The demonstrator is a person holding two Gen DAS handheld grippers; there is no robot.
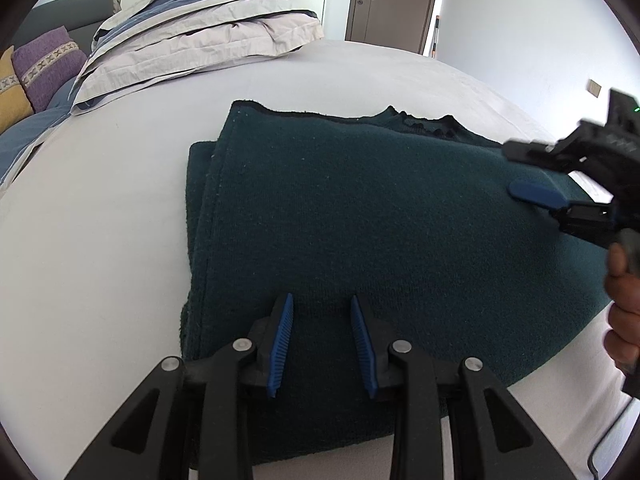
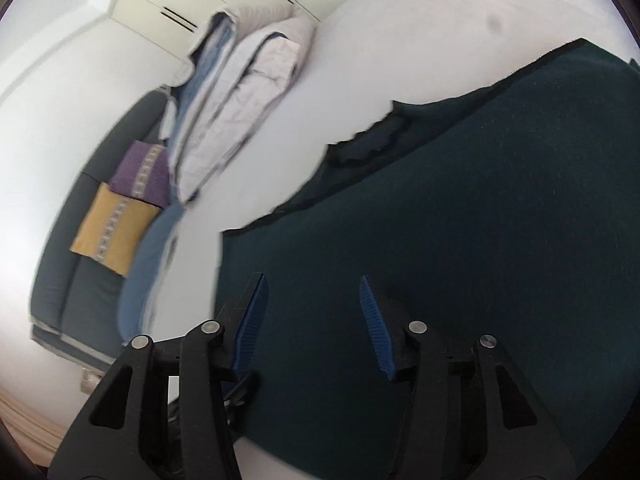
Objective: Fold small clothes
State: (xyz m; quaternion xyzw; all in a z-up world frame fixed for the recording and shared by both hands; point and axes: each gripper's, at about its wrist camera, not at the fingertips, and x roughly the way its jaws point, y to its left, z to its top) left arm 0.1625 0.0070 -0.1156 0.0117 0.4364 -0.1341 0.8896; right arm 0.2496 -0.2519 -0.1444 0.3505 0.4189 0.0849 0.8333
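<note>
Left wrist view shows the left gripper [image 1: 322, 340] hanging over the near edge of a dark green knitted garment [image 1: 380, 216], its blue pads parted with nothing pinched between them. That garment lies partly folded on the pale bed [image 1: 120, 200], a doubled edge off to this gripper's left and the collar at the far side. To the right, the right gripper [image 1: 536, 172] is held by a person's hand [image 1: 622, 304] at the garment's right part, jaws apart and empty. Right wrist view, blurred, agrees: the pads stand wide over bare knit.

To my eye the next fold is being set up. It would go best if each gripper pinched both layers at an edge, not the flat middle, then lifted evenly so the doubled side stays aligned. Folded bedding [image 1: 208, 28] sits well beyond, out of the way.
</note>
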